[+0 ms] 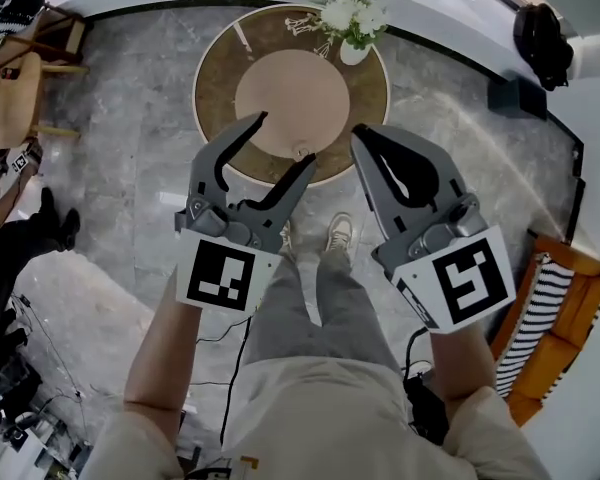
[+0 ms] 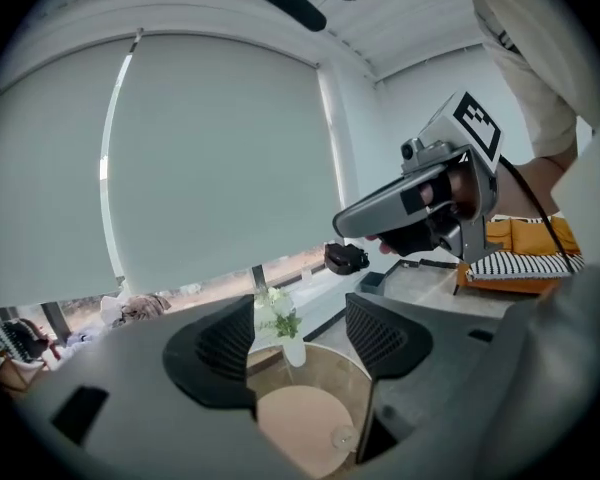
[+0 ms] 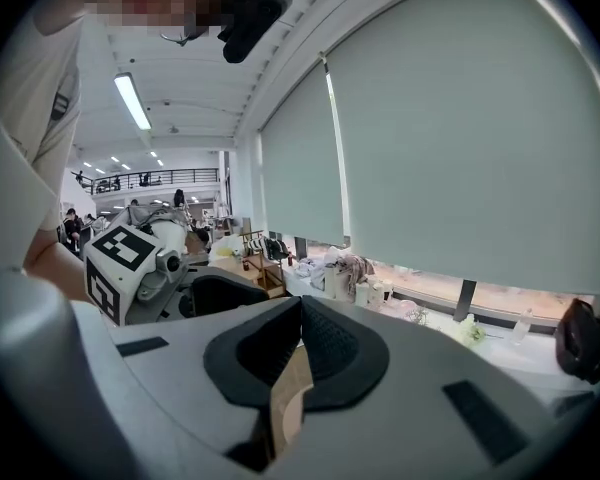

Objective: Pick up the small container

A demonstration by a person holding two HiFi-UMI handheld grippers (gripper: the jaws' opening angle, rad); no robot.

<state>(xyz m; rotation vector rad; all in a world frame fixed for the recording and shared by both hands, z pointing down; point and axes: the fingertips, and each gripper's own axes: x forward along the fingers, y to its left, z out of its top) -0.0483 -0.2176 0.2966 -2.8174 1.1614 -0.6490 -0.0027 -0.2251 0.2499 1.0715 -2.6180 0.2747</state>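
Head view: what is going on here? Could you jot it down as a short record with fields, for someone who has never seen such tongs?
Setting: round table on a marble floor, seen from above
On the table: small clear container near the near edge; white vase of flowers at the far edge
Left tongs: open, nothing between them, pointing towards the container
Right tongs: shut, empty
Container: standing on the table, not yet picked up
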